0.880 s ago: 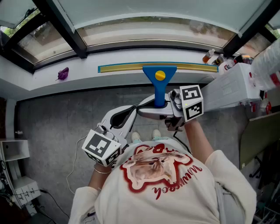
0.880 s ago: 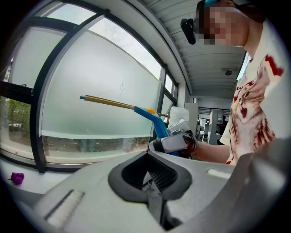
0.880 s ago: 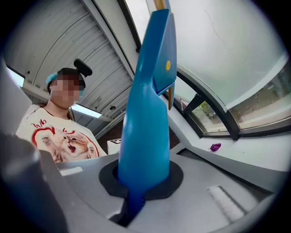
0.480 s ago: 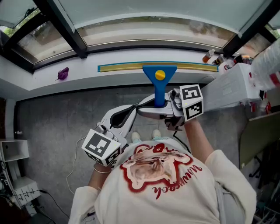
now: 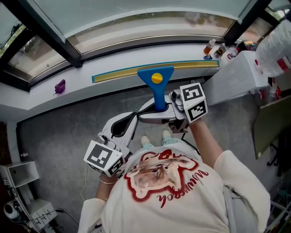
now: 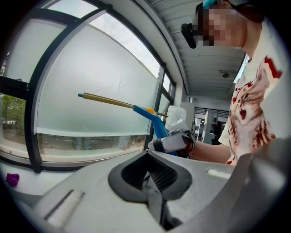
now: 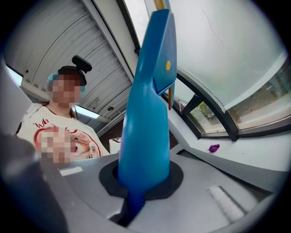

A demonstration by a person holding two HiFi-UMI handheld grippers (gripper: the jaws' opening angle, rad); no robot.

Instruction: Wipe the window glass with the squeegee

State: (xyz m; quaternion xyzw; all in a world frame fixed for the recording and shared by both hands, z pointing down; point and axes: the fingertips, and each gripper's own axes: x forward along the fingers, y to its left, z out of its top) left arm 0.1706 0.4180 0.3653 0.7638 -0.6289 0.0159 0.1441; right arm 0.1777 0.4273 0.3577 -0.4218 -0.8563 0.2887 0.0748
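A blue squeegee (image 5: 157,86) with a yellow dot and a long yellow-edged blade (image 5: 122,72) is held up toward the frosted window glass (image 5: 136,9). My right gripper (image 5: 160,110) is shut on its blue handle (image 7: 145,118), which stands upright between the jaws. In the left gripper view the squeegee (image 6: 150,116) shows with its blade against the pane (image 6: 100,91). My left gripper (image 5: 119,125) hangs lower left, below the squeegee, shut with nothing between its jaws (image 6: 152,189).
A white sill (image 5: 91,88) runs under the glass, with a small purple object (image 5: 59,86) on it at the left. Black window frames (image 5: 41,29) divide the panes. Bottles (image 5: 213,48) and a white box (image 5: 236,77) stand at the right. Grey floor lies below.
The head view has shifted, and the squeegee with my right gripper now sits slightly higher and further left. The left gripper stays low.
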